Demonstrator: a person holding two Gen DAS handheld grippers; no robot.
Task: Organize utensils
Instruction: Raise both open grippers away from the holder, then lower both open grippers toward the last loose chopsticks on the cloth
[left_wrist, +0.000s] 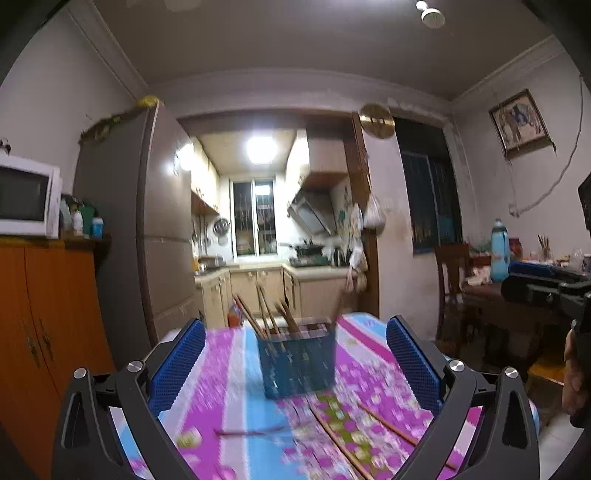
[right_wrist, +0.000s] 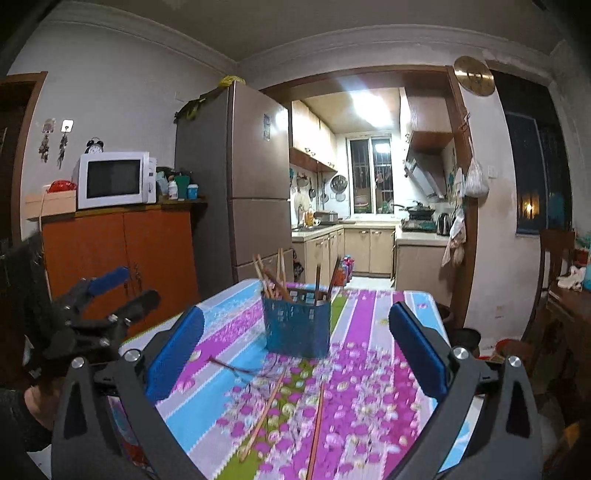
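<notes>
1. The right claw (right_wrist: 295, 354) stands wide apart with nothing between its blue pads; the left claw (left_wrist: 295, 362) is spread just as wide and also empty.
2. Just ahead of and below the right claw, two loose chopsticks (right_wrist: 317, 424) lie flat on the worktop (right_wrist: 369, 369), their long axes running roughly away from the claw toward the holder, the left one slanted a little.
3. From the left claw the same pair lies below and slightly to its right, angled across the cloth. By my reading the right claw is the nearer and better lined up to take one.
4. A thin dark stick (right_wrist: 236, 367) lies crosswise, nearer the right claw's left pad; blur hides what it is.
5. Farther on, centred before both claws, stands one blue holder (right_wrist: 297, 323), upright, with roughly half a dozen chopsticks inside; exact count uncertain.
</notes>
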